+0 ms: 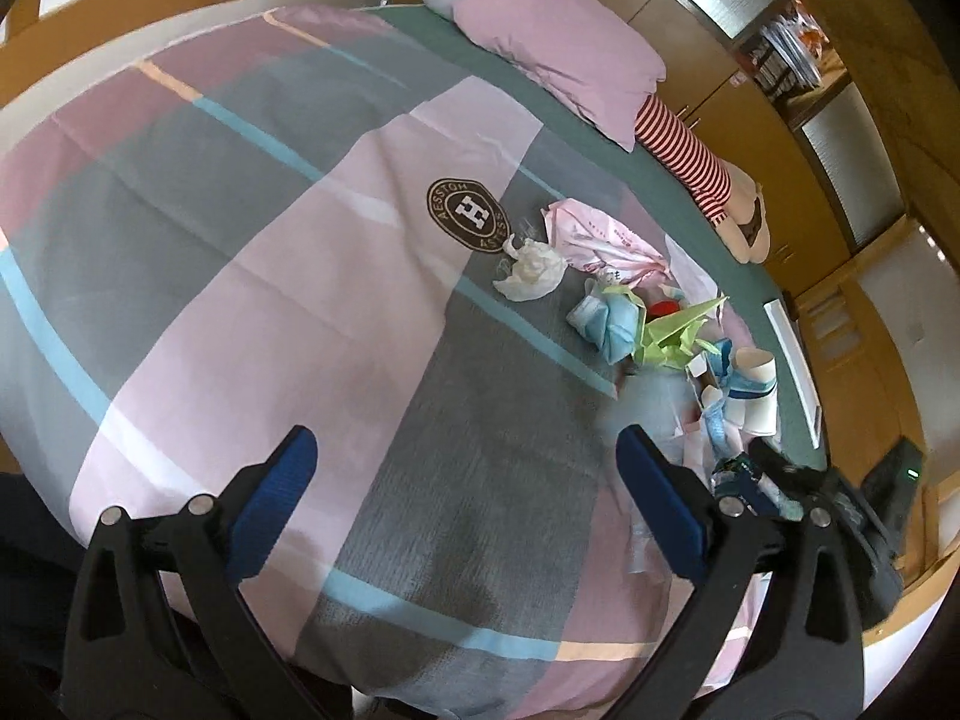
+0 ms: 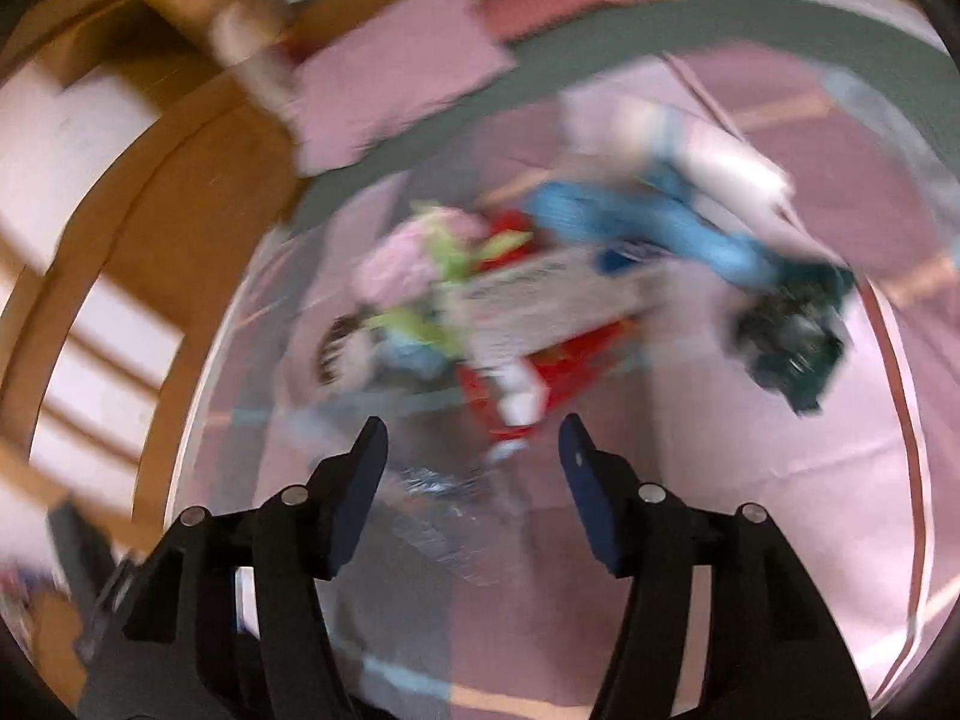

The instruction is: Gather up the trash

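Trash (image 1: 636,312) heaped on the bed (image 1: 300,240), none collected yet.
Left gripper (image 1: 465,468) and right gripper (image 2: 471,450) hover, jaws apart, empty; next, likely close on one piece.

we saw a plaid pink-and-grey duvet (image 1: 252,252) with a round crest (image 1: 468,215), a pink pillow (image 1: 558,42), and wooden cabinets (image 1: 774,138) beside the bed.

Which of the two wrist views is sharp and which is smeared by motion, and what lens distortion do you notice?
Left wrist view: sharp, the crumpled white bag and green paper crane crisp; the bed bulges from the fisheye lens. Right wrist view: heavy motion blur streaks the trash pile, though the right tool stays fairly clear.
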